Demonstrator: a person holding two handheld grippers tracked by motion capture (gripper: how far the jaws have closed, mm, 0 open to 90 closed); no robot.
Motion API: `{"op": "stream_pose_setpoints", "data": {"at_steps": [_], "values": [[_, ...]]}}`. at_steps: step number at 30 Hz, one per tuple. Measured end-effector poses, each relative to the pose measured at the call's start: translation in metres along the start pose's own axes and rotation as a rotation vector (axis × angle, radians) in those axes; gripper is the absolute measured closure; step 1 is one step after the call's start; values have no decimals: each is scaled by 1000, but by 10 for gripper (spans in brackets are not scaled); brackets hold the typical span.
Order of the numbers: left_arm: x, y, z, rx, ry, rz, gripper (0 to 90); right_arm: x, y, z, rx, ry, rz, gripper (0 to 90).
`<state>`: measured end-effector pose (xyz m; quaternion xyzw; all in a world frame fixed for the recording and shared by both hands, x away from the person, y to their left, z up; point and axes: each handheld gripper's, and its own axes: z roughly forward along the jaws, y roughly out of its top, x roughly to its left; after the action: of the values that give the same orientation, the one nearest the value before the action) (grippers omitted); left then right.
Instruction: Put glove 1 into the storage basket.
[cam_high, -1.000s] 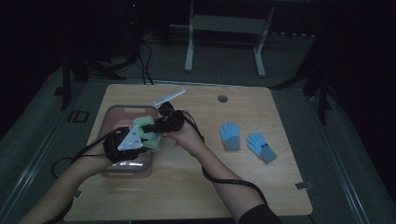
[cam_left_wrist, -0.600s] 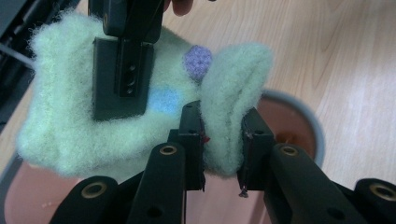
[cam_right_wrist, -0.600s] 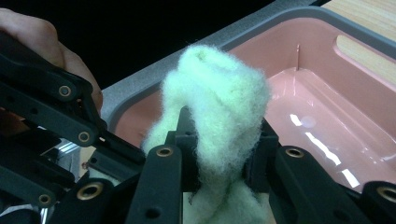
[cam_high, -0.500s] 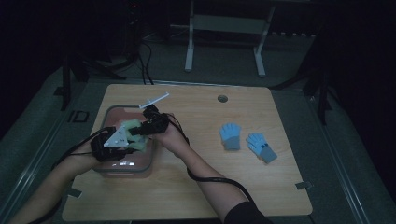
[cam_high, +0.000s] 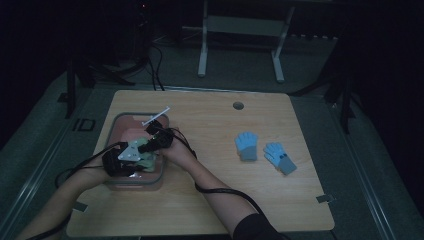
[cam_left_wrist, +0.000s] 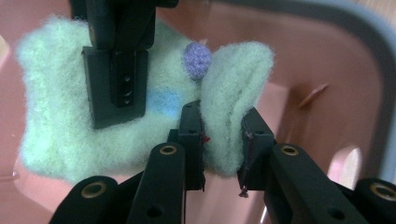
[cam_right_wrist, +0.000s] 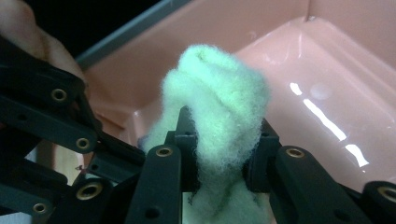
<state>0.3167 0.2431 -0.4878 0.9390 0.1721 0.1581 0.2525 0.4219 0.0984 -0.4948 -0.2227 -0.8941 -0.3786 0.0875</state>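
1. Pale-green fleece, a fuzzy glove (cam_left_wrist: 154, 93) with a small purple knitted dot (cam_left_wrist: 198, 59), hangs inside the pink bin (cam_high: 120, 131) at the desk's (cam_high: 210, 200) nine o'clock side.
2. The left gripper (cam_left_wrist: 223, 147) has its fingers closed narrowly on a fold of the glove's edge.
3. The right gripper (cam_right_wrist: 223, 154) likewise pinches a bunched fold, so both hands share the one glove.
4. In the left gripper view, the right gripper's fingers come down from twelve o'clock, just beside the left pinch; the glove spreads toward nine o'clock.
5. Two blue gloves (cam_high: 264, 151) lie at three o'clock, well apart.
6. Judgement: either hand could release; neither is clearly nearer.
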Motion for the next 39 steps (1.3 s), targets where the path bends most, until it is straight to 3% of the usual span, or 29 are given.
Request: {"op": "stream_pose_setpoints", "data": {"at_steps": [2,7,12,17,20,26,31,34,36,39], "values": [[3,-1,5,15,-9,-4,752,1,1,1,4,-12,-1,715],[6,0,14,69,-38,-12,747,5,7,14,97,-79,-21,690],[10,1,18,108,-69,-25,714,6,11,21,139,-110,-14,555],[11,1,17,103,-80,-52,584,4,13,17,118,-89,11,392],[11,0,12,83,-52,-79,488,4,14,12,95,-97,10,370],[7,-2,-4,15,-11,-134,382,0,15,-5,52,-92,15,242],[8,1,-11,-29,7,-224,224,-1,16,-24,-15,-69,27,188],[7,5,-10,-30,26,-237,152,0,15,-33,-27,-58,15,165],[5,8,-10,-46,39,-240,149,-1,14,-40,-38,-53,16,165],[2,15,-10,-63,32,-261,105,-2,10,-52,-60,-58,19,168]]}}
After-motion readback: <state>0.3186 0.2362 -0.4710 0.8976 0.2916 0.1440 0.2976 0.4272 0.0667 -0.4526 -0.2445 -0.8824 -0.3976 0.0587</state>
